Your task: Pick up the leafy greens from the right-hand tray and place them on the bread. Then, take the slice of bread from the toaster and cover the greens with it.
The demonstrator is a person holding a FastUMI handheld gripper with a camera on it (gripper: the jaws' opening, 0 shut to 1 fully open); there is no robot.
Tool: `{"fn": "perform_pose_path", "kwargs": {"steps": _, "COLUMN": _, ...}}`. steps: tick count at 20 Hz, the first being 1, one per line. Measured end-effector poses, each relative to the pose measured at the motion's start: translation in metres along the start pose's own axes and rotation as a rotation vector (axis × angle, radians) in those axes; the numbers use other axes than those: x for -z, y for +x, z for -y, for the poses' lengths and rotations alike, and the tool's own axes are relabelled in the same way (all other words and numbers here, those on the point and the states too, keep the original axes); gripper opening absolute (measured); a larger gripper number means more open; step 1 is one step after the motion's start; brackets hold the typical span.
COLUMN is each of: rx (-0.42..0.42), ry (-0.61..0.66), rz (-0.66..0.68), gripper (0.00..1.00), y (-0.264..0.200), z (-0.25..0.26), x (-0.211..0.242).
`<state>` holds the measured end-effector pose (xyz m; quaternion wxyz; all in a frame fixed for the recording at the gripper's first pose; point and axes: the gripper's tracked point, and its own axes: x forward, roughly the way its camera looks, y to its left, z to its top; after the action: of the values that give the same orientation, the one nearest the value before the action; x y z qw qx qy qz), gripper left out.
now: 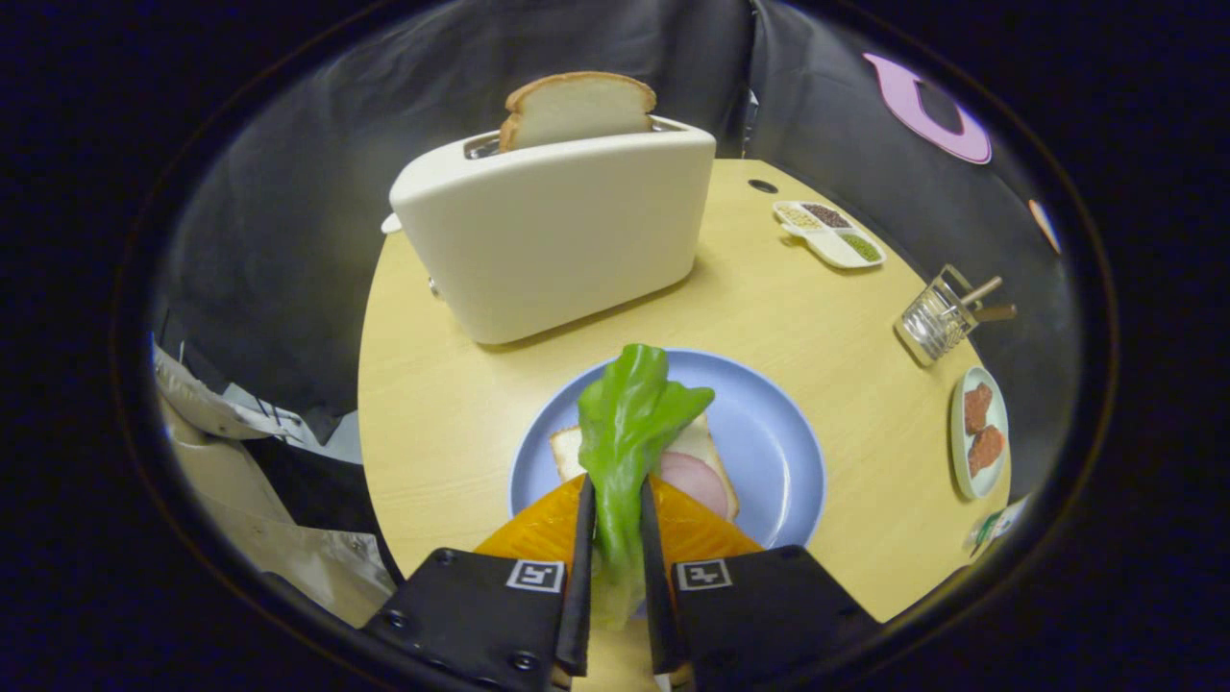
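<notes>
My gripper (615, 505) is shut on the stalk of a green leafy piece (629, 413), which sticks forward from between the fingers. The leaf hangs over a slice of bread (706, 444) with a pink slice of ham (697, 481) on it. The bread lies on a blue plate (769, 432) just ahead of the fingers. Beyond the plate stands a cream toaster (553, 235) with a slice of bread (579, 108) standing up out of its slot.
On the round wooden table (442, 404), to the right beyond the plate, are a small divided dish of seeds (829, 234), a glass holder with wooden utensils (942, 312) and a pale green plate with reddish pieces (980, 432). A person's light sleeve (221, 452) is at the left.
</notes>
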<state>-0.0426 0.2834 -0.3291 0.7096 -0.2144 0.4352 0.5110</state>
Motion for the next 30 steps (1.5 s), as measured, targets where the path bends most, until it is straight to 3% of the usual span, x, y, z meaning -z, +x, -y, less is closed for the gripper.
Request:
{"fn": "perform_pose_path", "kwargs": {"steps": 2, "rx": 0.017, "ry": -0.011, "rz": 0.003, "gripper": 0.36, "y": 0.004, "z": 0.003, "x": 0.0}}
{"fn": "perform_pose_path", "kwargs": {"steps": 11, "rx": 0.059, "ry": 0.002, "rz": 0.031, "gripper": 0.98, "y": -0.002, "z": 0.004, "x": -0.006}}
{"fn": "perform_pose_path", "kwargs": {"steps": 30, "rx": 0.08, "ry": 0.267, "rz": 0.222, "gripper": 0.99, "y": -0.086, "z": -0.01, "x": -0.133}}
